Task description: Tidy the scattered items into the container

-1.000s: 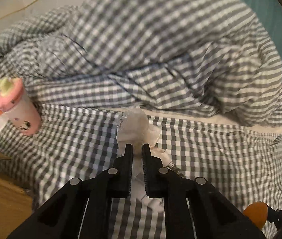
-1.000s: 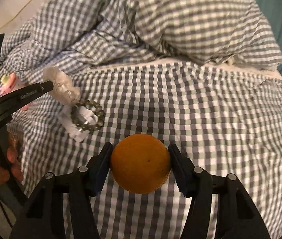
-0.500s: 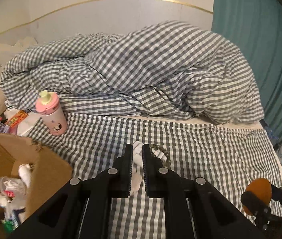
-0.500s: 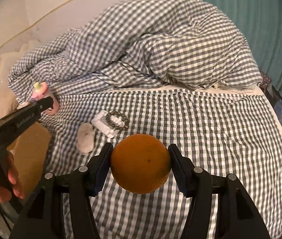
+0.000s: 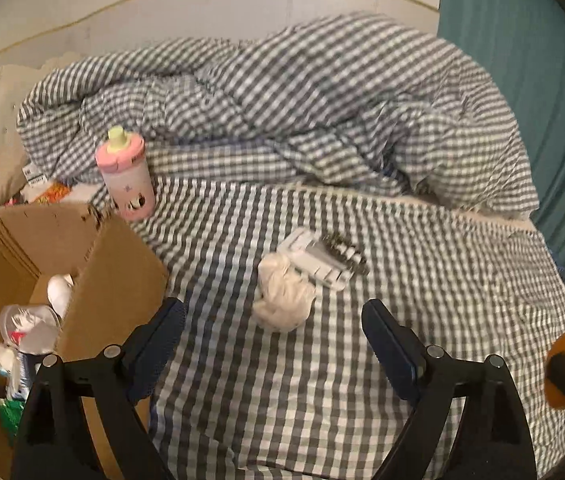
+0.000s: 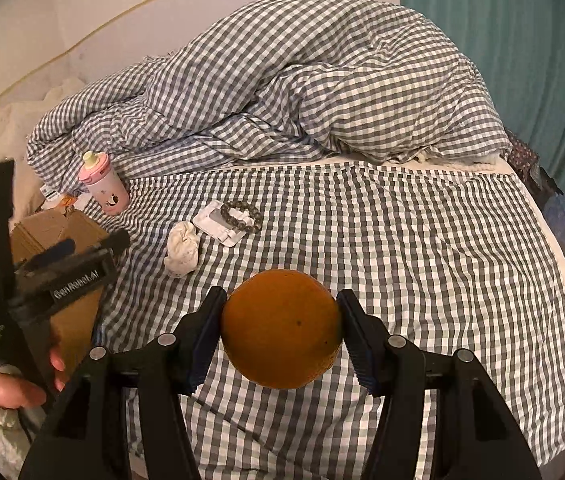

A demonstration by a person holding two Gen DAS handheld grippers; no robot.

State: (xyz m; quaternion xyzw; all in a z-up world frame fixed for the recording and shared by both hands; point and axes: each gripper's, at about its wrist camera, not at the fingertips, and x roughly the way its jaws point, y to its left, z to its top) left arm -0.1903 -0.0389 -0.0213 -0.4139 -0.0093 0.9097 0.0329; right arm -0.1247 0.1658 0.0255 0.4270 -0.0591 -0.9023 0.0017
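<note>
My right gripper (image 6: 281,334) is shut on an orange (image 6: 281,328) and holds it above the checked bed sheet. My left gripper (image 5: 274,338) is open and empty, raised above the bed beside the cardboard box (image 5: 114,264). A crumpled white cloth (image 5: 282,300) lies on the sheet just ahead of it. Behind the cloth lie a white plastic holder (image 5: 314,258) and a bead bracelet (image 6: 242,216). A pink sippy cup (image 5: 124,176) stands upright at the box's far corner.
The box (image 6: 50,228) at the left bed edge holds several white and plastic items (image 5: 30,328). A bunched checked duvet (image 6: 302,80) fills the back of the bed. A teal curtain (image 6: 502,40) hangs on the right. Small packets (image 5: 48,192) lie behind the box.
My left gripper has opened and let the white cloth fall on the sheet, then pulled back and up towards the box. My right gripper has risen with the orange.
</note>
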